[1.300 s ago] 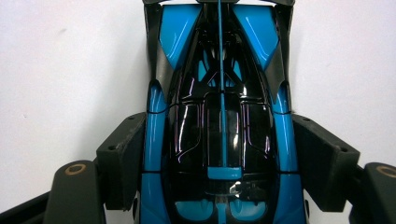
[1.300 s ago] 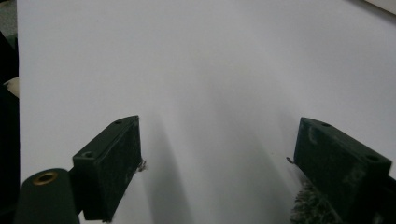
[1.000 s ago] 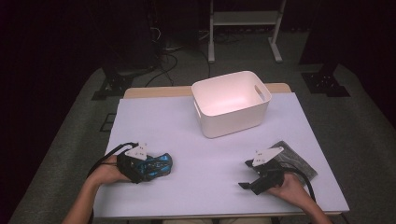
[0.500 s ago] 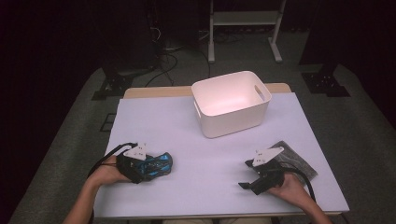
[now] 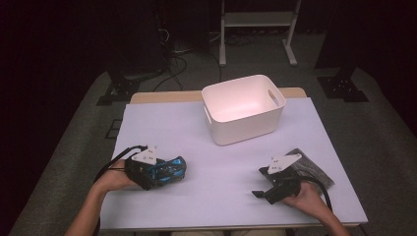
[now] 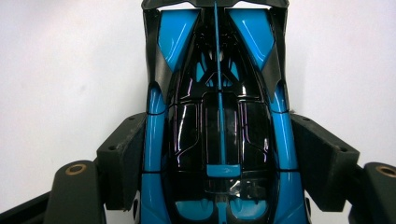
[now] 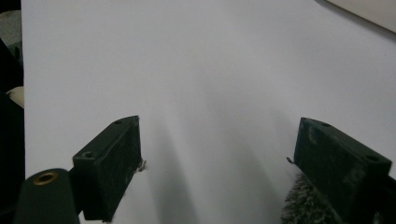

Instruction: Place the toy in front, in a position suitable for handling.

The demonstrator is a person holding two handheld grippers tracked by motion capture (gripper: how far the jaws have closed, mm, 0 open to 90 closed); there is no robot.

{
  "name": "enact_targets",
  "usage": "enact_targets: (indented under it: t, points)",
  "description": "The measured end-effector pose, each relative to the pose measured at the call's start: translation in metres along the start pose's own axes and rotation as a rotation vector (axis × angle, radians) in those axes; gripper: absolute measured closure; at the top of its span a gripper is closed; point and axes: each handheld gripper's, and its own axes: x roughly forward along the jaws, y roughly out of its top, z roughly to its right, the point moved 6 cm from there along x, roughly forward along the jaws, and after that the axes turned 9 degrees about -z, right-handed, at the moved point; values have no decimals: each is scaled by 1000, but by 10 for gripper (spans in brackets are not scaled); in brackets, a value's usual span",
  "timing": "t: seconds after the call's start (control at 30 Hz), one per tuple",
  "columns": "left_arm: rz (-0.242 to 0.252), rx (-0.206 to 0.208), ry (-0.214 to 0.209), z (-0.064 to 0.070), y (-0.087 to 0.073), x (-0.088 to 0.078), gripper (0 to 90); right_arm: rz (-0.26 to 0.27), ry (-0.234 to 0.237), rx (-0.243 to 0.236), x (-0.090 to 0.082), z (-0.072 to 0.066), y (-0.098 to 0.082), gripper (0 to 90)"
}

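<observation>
A blue and black toy car [image 5: 171, 169] [image 6: 219, 93] lies on the white table sheet at the front left. My left gripper [image 5: 162, 173] [image 6: 219, 144] is shut on it, with both pads pressed against the car's sides around its cabin. At the front right my right gripper [image 5: 260, 192] [image 7: 219, 158] rests low over the sheet and points left. Its jaws stand wide open with only bare sheet between them. A hand holds each gripper from the table's near edge.
A white plastic bin [image 5: 246, 130] with handle cut-outs stands at the middle back of the table, its inside bare. A dark grey fuzzy cloth [image 5: 311, 167] [image 7: 303, 205] lies just right of my right gripper. A stand and cables sit on the floor behind.
</observation>
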Motion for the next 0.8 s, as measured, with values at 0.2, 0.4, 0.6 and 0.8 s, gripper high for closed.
enact_targets:
  t: [0.2,0.4,0.6,0.8]
  points:
    - [5,41,-11,1,25,1,261,10,-5,1,-6,1,-1,138]
    - [10,86,-32,4,57,10,261,19,-14,-5,-16,1,-2,138]
    - [13,140,-54,9,90,22,260,42,-34,-5,-35,5,-7,138]
    - [11,184,-83,16,119,42,260,60,-59,11,-51,10,-21,138]
